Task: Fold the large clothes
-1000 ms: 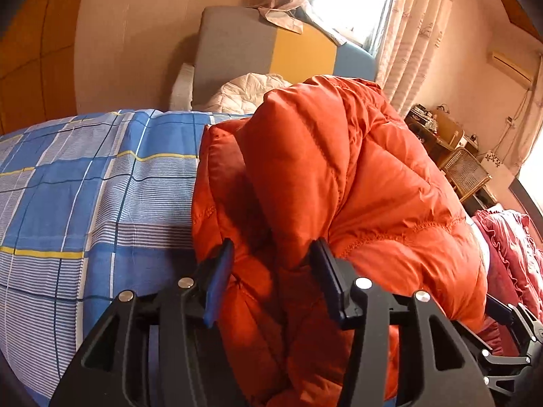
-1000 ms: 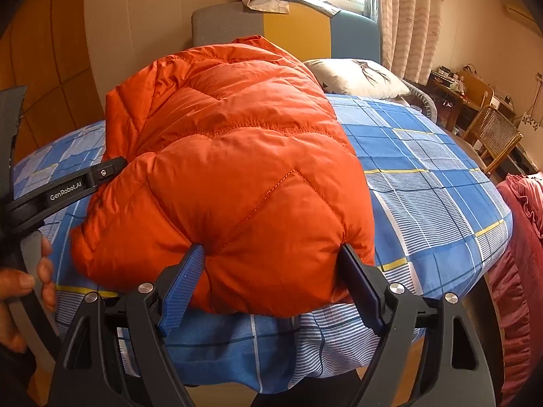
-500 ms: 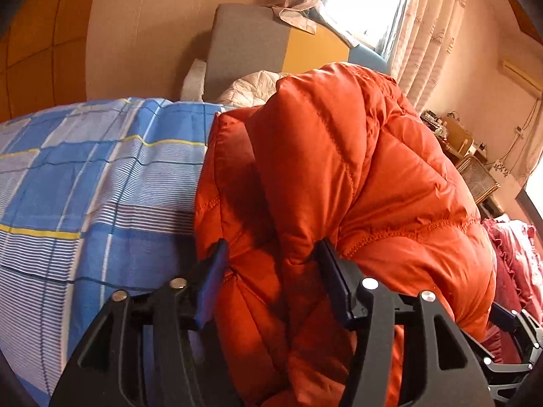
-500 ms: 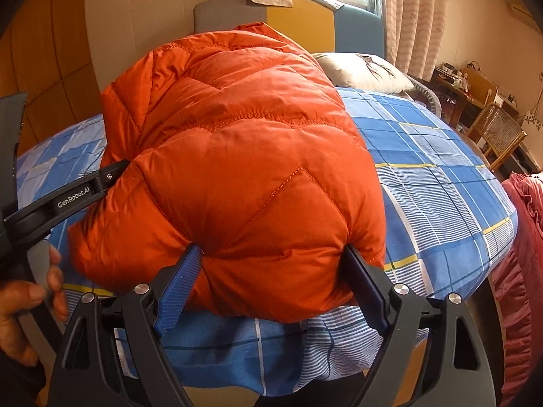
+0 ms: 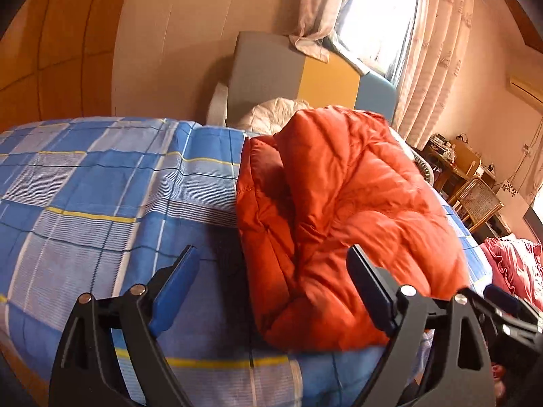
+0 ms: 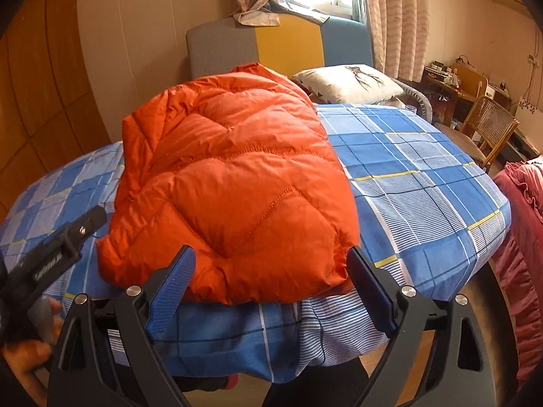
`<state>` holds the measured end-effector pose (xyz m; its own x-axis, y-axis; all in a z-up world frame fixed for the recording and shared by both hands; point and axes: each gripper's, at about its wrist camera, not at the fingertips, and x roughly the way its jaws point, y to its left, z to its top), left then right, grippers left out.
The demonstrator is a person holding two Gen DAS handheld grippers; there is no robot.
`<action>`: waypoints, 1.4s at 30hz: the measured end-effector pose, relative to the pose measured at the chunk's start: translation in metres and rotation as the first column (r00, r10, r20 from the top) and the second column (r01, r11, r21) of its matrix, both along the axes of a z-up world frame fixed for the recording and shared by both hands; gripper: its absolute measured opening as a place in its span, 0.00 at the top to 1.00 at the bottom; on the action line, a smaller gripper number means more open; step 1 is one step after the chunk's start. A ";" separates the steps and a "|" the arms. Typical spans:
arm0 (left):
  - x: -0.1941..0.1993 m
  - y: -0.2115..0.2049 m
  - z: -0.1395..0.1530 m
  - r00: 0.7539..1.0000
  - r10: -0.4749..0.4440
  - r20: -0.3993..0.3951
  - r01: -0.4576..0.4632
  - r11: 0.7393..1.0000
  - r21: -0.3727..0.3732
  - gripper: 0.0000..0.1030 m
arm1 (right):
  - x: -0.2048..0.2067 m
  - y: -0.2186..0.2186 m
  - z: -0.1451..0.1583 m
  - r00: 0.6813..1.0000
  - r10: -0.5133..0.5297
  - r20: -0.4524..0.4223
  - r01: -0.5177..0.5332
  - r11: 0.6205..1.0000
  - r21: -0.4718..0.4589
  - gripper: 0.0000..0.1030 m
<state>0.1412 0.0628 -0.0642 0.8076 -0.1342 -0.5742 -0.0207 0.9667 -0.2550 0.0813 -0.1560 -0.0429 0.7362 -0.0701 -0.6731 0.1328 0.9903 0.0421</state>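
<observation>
Left wrist view: no readable writing. The left gripper [image 5: 271,291] has its jaws spread wide, holding nothing — the folded orange puffer jacket [image 5: 342,224] lies on the blue plaid bed [image 5: 101,203], just ahead, toward the right jaw.

Right wrist view: the other gripper's label is too blurred to read. The right gripper [image 6: 269,293] has its jaws apart — the quilted, puffy jacket [image 6: 230,190] sits just beyond them.

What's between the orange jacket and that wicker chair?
In the right wrist view, only blue checked bedspread separates the orange jacket from the wicker chair, which stands off the bed's far side.
</observation>
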 end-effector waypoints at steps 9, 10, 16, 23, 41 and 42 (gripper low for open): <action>-0.047 -0.018 0.014 0.998 -0.019 0.062 0.015 0.998 0.064 0.02 | -0.023 0.002 0.014 0.998 -0.022 0.052 0.026 0.997 -0.069 0.10; -0.049 -0.020 0.015 0.998 -0.021 0.063 0.017 0.998 0.067 0.02 | -0.024 0.002 0.015 0.998 -0.023 0.058 0.027 0.997 -0.079 0.10; -0.063 -0.029 0.018 0.998 -0.012 0.057 0.006 0.994 0.110 0.02 | -0.032 0.001 0.016 0.996 -0.028 0.090 0.037 0.994 -0.107 0.08; -0.071 -0.038 0.021 0.999 0.016 0.047 -0.024 0.984 0.174 0.02 | -0.034 0.002 0.011 0.994 -0.036 0.105 0.050 0.990 -0.129 0.08; -0.080 -0.049 0.031 0.995 0.079 0.067 -0.091 0.973 0.212 0.02 | -0.037 -0.003 0.012 0.992 -0.042 0.122 0.056 0.992 -0.116 0.06; -0.080 -0.049 0.031 0.995 0.079 0.066 -0.091 0.973 0.210 0.02 | -0.037 -0.002 0.012 0.992 -0.038 0.121 0.052 0.992 -0.115 0.06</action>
<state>0.0616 0.0139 -0.0335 0.8428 0.0567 -0.5352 -0.0966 0.9942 -0.0467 0.0441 -0.1578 -0.0308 0.8044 -0.1789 -0.5665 0.1787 0.9823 -0.0565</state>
